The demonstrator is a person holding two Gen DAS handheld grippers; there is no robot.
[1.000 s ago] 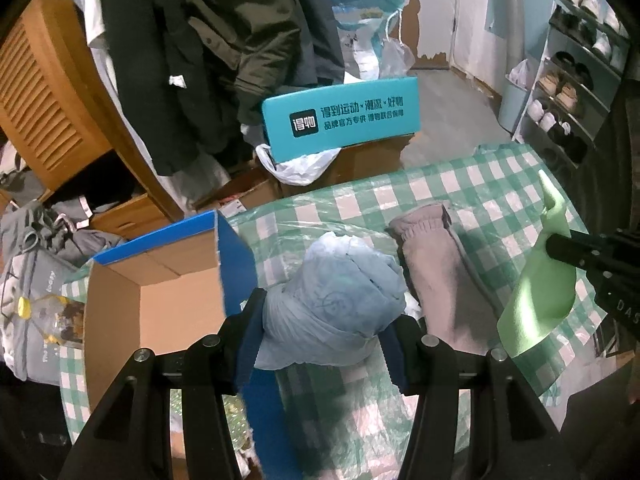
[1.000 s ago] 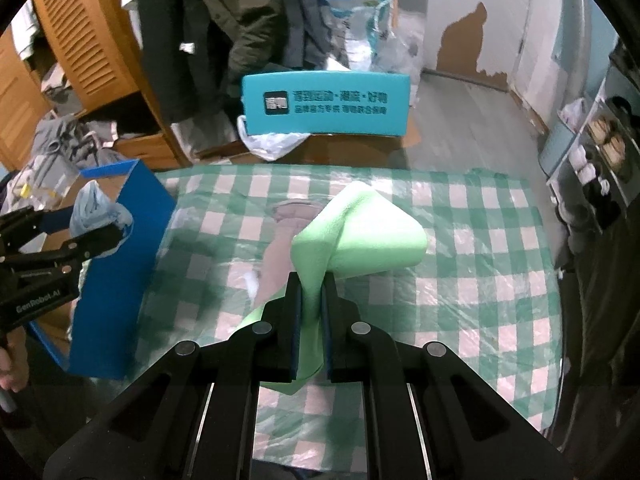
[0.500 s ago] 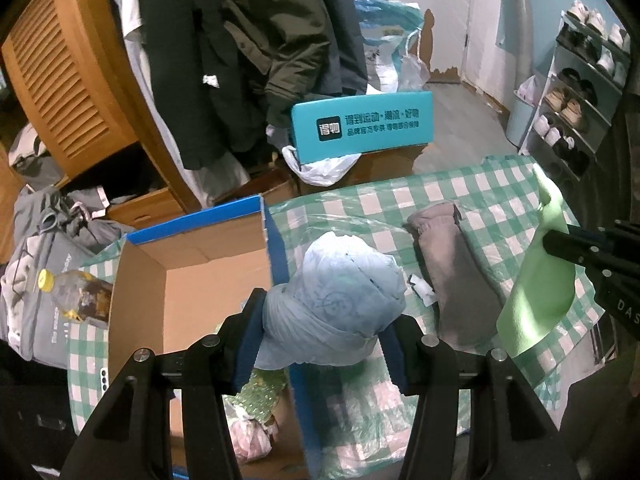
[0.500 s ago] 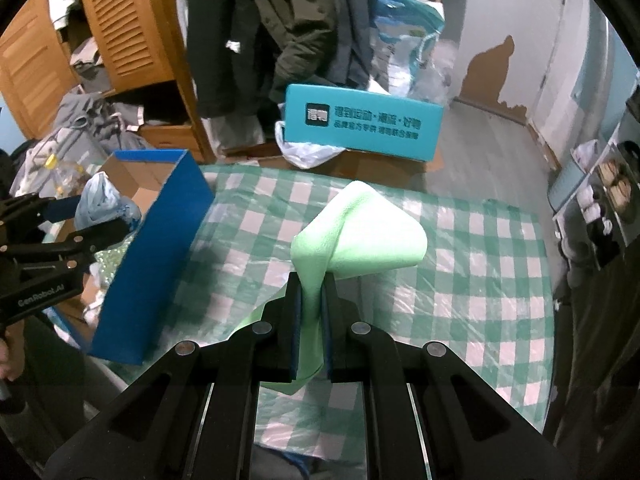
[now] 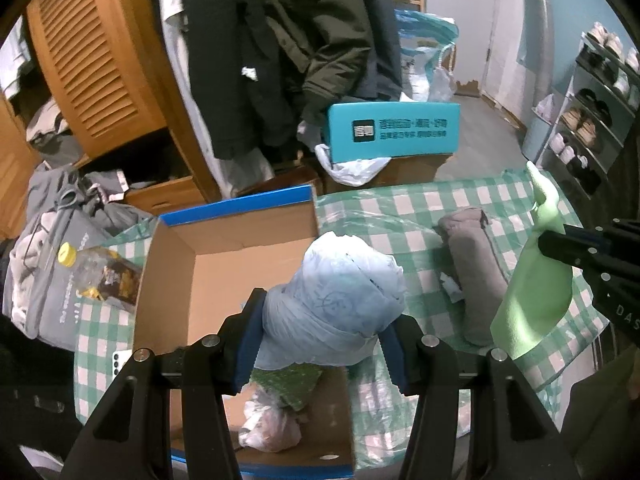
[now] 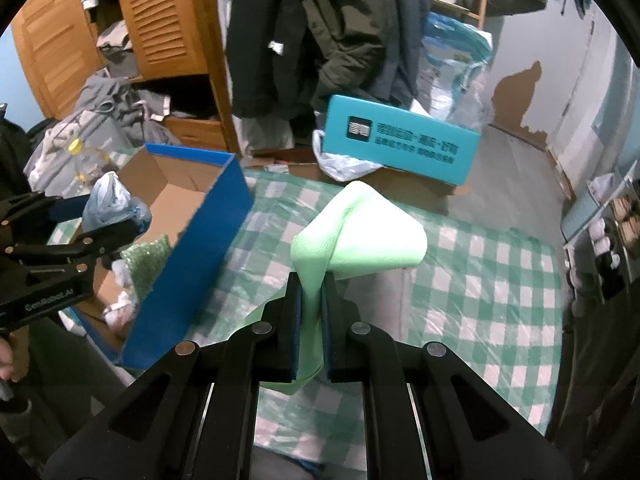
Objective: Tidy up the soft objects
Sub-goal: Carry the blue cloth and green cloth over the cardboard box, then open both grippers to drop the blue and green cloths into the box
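Note:
My left gripper [image 5: 320, 332] is shut on a crumpled pale blue plastic bag [image 5: 332, 304], held over the open blue cardboard box [image 5: 236, 208]. Inside the box lie a green patterned soft piece [image 5: 298, 380] and a pinkish crumpled bag [image 5: 272, 428]. A folded light green foam sheet [image 6: 360, 236] is pinched in my shut right gripper [image 6: 311, 320], above the green checked tablecloth [image 6: 480, 320]. In the right wrist view the left gripper [image 6: 116, 236] holds its bag [image 6: 108, 200] over the box [image 6: 200, 248]. A rolled grey cloth [image 5: 476, 272] lies on the table beside the box.
A teal carton [image 5: 392, 132] stands on a brown box beyond the table. Dark coats [image 5: 304, 40] hang behind it, next to a wooden louvred wardrobe [image 5: 92, 64]. A grey bag and a bottle [image 5: 100, 276] sit left of the box. A shoe rack [image 5: 592, 120] is at the right.
Both grippers have moved left with their loads. The blue bag has gone from beside the box wall to over its inside, and the box contents have come into view.

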